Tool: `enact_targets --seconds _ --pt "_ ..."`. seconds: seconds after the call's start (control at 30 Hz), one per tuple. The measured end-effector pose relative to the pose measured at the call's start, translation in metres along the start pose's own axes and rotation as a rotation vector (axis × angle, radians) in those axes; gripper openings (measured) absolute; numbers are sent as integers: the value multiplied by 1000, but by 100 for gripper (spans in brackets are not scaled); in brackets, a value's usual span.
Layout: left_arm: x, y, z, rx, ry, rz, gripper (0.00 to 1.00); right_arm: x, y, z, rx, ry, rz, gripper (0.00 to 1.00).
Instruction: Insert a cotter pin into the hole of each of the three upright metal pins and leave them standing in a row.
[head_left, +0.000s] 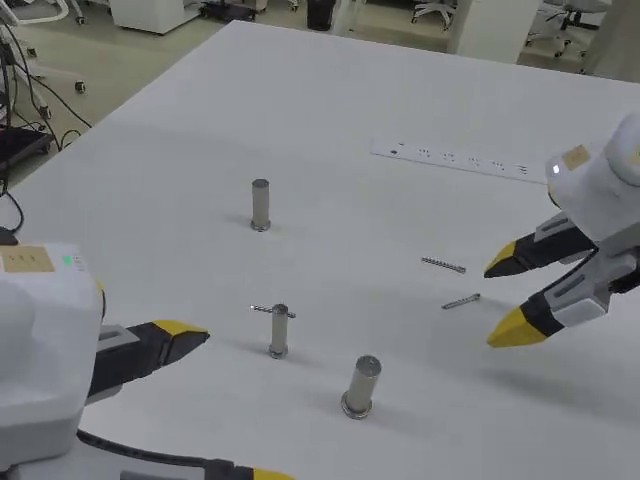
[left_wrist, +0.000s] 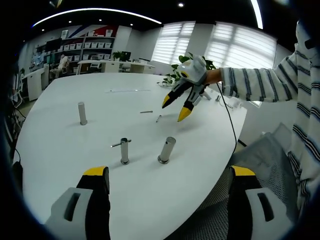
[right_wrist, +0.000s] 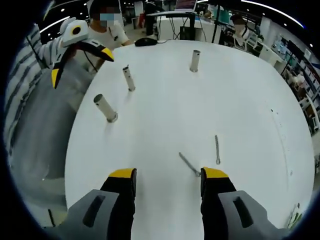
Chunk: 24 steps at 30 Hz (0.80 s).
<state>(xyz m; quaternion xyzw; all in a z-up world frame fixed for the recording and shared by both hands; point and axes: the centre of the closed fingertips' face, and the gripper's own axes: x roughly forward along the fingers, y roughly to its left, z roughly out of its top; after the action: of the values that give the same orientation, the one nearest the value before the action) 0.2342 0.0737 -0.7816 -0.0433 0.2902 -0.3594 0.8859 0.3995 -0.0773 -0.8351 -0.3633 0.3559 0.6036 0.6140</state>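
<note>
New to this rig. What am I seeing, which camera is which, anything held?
No robot: a person holds a yellow-tipped two-jaw claw in each hand. One picture is from a headset camera, the others from a camera on each claw. The left claw and right claw are open, holding nothing. On the white table stand three upright grey metal pins; the middle one has a thin cotter pin through it. Two loose cotter pins lie near the right claw.
</note>
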Motion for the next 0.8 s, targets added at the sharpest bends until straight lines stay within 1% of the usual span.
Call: enact_targets --seconds 0.03,0.13,0.2,0.3,0.33,0.4,0.43,0.5,0.57,0.67,0.73,0.8 --pt "0 0 1 -2 -5 0 99 2 -1 0 -15 13 11 49" --pt "0 2 1 -20 -7 1 98 6 -6 2 -15 15 25 48" --pt "0 3 1 -26 -9 2 96 9 -10 1 -13 26 36 44" --pt "0 5 2 -30 -16 7 96 13 -13 -2 -13 43 49 37" --pt "0 7 3 -20 -28 17 96 15 -14 -3 -13 51 55 37" --pt "-1 12 5 17 -41 47 95 18 -17 -5 -12 65 59 37" --pt "-1 13 3 24 -35 54 95 18 -17 -6 -13 69 62 35" --pt "-1 16 1 17 -26 64 94 20 -18 -7 -12 77 70 32" --pt "-1 17 0 14 -27 67 93 23 -17 -8 -12 88 82 29" --pt "-1 18 -1 8 -28 72 91 27 -20 -14 -37 132 74 24" --pt "-1 19 -1 6 -27 78 90 28 -21 -16 -41 144 74 19" --pt "-1 20 -2 2 -27 82 90 30 -20 -20 -41 164 79 17"
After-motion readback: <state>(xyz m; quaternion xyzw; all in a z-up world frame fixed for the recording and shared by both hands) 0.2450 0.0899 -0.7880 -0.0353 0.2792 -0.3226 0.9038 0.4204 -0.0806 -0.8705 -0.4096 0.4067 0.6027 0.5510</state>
